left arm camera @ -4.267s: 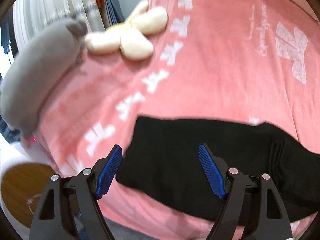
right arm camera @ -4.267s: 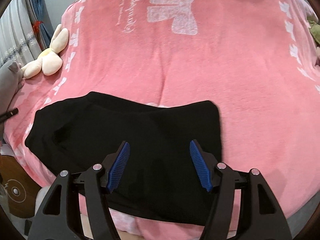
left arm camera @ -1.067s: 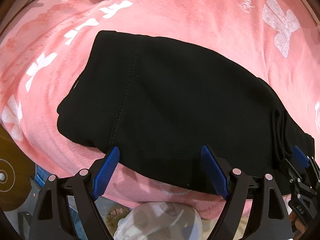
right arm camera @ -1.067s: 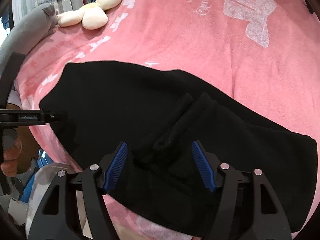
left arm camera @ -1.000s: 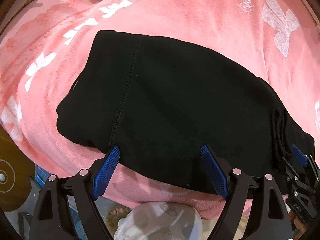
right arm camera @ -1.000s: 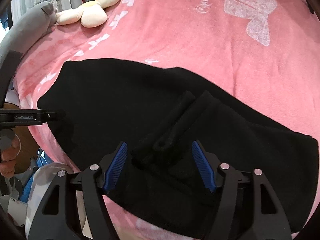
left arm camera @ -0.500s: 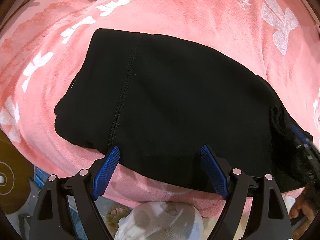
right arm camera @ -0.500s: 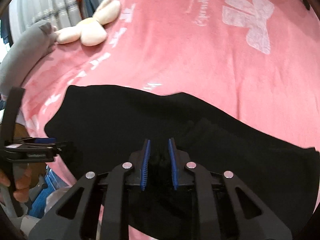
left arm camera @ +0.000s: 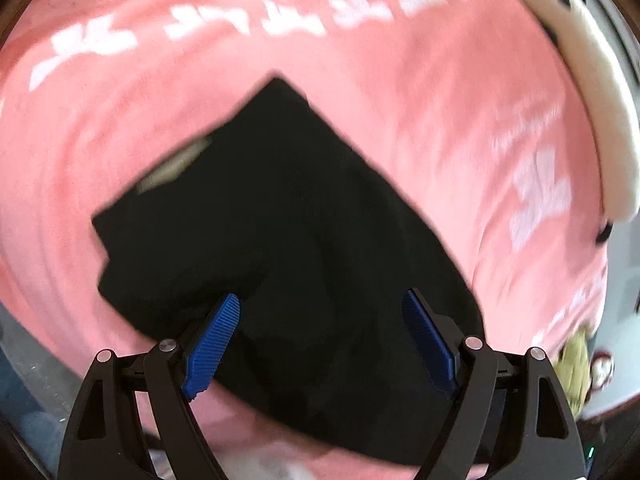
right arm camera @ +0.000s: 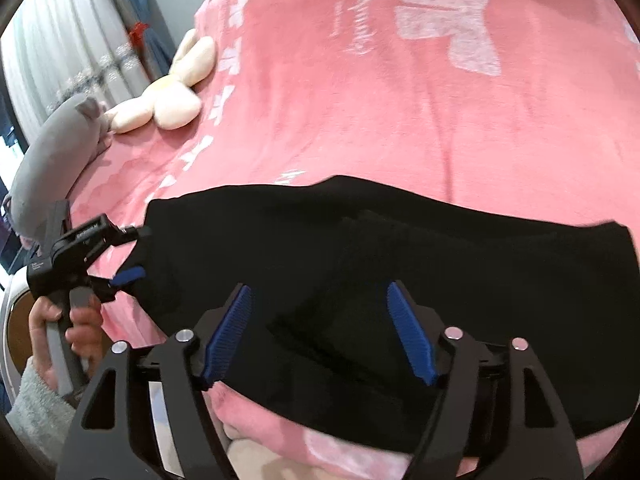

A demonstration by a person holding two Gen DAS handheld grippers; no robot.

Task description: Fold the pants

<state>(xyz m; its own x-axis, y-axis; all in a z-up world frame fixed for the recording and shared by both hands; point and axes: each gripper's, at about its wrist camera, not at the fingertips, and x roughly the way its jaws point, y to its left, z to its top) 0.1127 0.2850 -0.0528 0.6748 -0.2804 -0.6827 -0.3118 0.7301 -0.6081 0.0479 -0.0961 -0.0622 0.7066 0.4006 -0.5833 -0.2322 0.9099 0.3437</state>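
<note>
The black pants [right arm camera: 400, 256] lie folded on the pink blanket [right arm camera: 380, 112] near the bed's front edge; in the left wrist view the pants [left arm camera: 280, 232] look blurred. My right gripper [right arm camera: 320, 332] is open and empty, its blue pads over the pants' near edge. My left gripper [left arm camera: 320, 344] is open and empty above the pants' near edge. The left gripper also shows in the right wrist view [right arm camera: 128, 252], at the pants' left end, its jaws apart on either side of the cloth's edge.
A cream plush toy [right arm camera: 168, 100] and a grey plush [right arm camera: 52, 152] lie at the blanket's left edge. White curtains [right arm camera: 60, 40] hang behind. A white pillow [left arm camera: 580, 72] lies at the far right in the left wrist view.
My right gripper, shut on a fold of the pants half a second ago, has opened. The left wrist view has swung round and the pants now look diagonal and blurred.
</note>
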